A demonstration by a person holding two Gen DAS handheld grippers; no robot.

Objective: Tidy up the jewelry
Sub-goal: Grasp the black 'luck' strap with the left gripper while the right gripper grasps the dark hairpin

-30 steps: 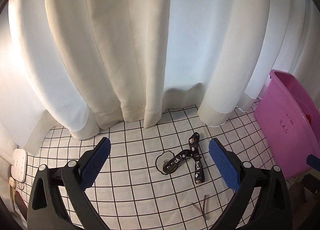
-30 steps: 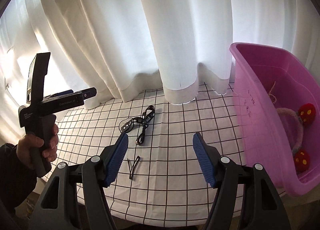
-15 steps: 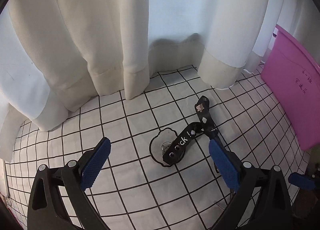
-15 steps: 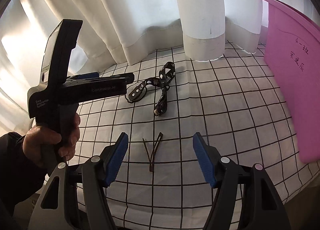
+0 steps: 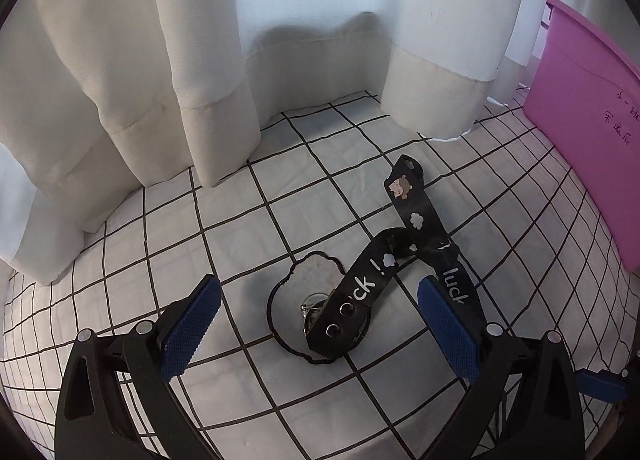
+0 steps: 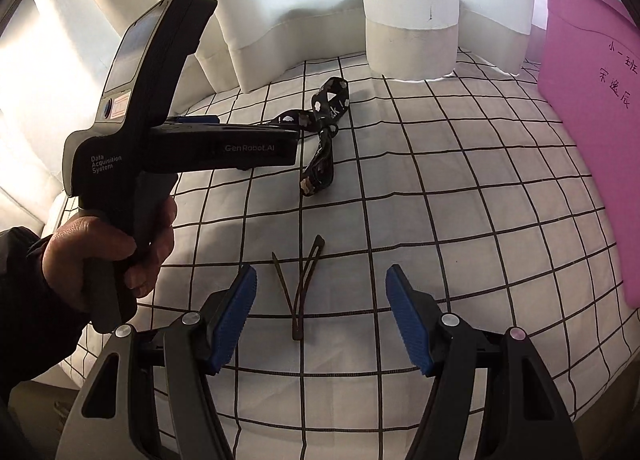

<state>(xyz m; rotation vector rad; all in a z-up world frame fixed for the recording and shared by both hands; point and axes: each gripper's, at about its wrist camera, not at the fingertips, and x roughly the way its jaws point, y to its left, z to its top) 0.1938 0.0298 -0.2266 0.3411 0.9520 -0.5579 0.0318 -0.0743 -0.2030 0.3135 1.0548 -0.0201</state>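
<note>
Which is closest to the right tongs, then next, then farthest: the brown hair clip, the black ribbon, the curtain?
1. Brown hair clip, lying between the open right tongs.
2. Black ribbon, farther up the checked cloth.
3. Curtain, hanging at the back.

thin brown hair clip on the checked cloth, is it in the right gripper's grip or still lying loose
Lying loose. The thin brown hair clip rests flat on the checked cloth, between the right gripper's open blue pads, touching neither.
</note>
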